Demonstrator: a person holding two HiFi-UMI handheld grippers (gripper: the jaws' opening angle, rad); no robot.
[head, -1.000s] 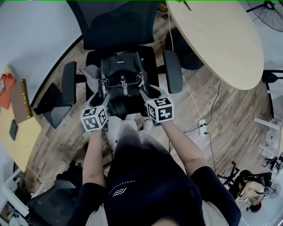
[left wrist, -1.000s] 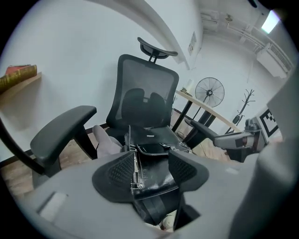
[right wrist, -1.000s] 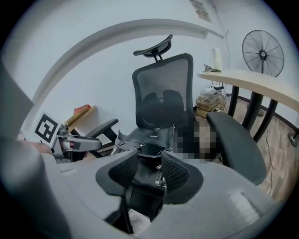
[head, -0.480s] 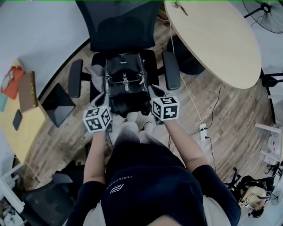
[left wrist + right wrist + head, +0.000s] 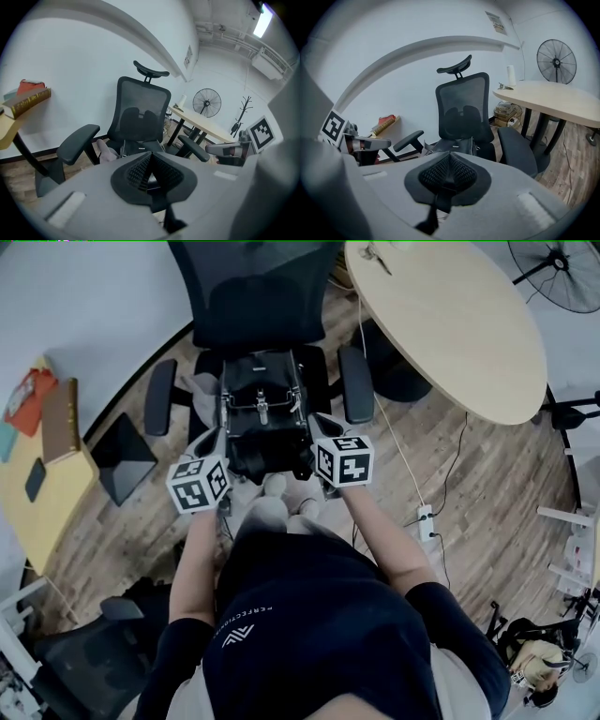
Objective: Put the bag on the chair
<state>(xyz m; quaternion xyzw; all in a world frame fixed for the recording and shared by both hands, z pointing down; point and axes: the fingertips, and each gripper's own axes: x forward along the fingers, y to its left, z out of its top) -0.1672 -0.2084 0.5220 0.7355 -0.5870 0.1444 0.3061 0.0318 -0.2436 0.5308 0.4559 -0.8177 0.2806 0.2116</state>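
A black bag (image 5: 262, 413) with metal buckles rests on the seat of the black mesh office chair (image 5: 253, 296), between its armrests. In the head view my left gripper (image 5: 215, 438) is just off the bag's near left corner and my right gripper (image 5: 316, 421) just off its near right corner. Both are shut with nothing between the pads. The left gripper view shows the left gripper's closed pads (image 5: 149, 171) aimed at the chair (image 5: 143, 115), with the bag (image 5: 137, 148) low on the seat. The right gripper (image 5: 449, 172) faces the same chair (image 5: 464, 110) and bag (image 5: 454, 145).
A round wooden table (image 5: 450, 324) stands to the right of the chair, with a fan (image 5: 553, 263) behind it. A cable and power strip (image 5: 424, 515) lie on the wood floor. A desk with books (image 5: 56, 427) is at the left, and another chair (image 5: 84, 662) at bottom left.
Both grippers have come off the bag's sides, closed their jaws and drawn back a little toward me. The bag stays on the seat.
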